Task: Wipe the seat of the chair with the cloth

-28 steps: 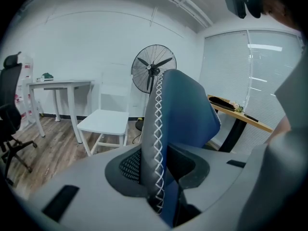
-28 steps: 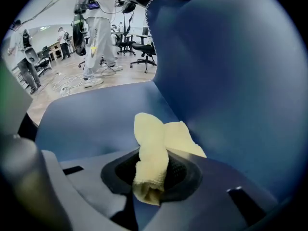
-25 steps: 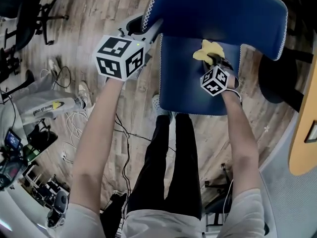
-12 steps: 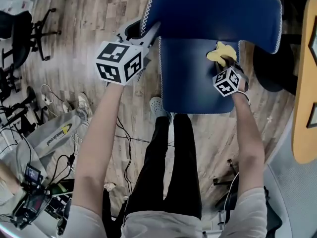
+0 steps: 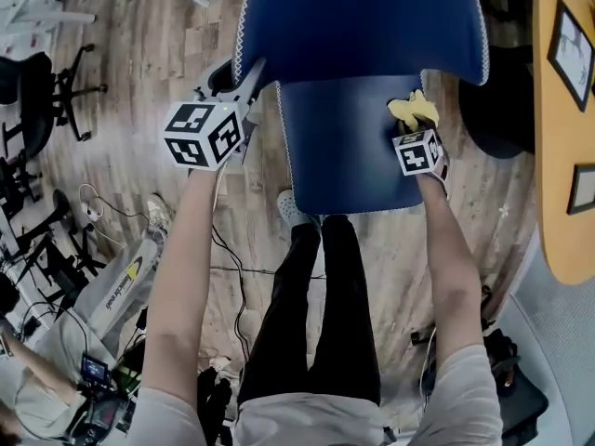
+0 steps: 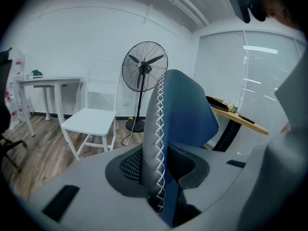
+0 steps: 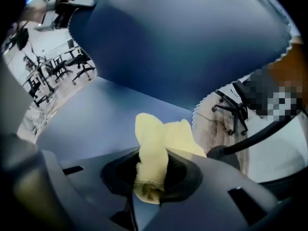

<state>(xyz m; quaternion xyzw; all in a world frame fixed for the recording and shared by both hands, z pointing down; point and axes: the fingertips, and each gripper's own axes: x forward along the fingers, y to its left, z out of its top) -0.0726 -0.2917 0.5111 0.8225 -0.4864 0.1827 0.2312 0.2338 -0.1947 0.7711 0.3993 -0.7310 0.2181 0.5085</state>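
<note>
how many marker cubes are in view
2. The left cube sits on the left claw, at the blue chair's side; the right cube sits on the right claw, above the seat. None looks hidden.

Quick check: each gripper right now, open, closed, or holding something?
Left gripper: closed on the stitched edge of the blue chair's backrest.
Right gripper: closed on the yellow cloth.
</note>
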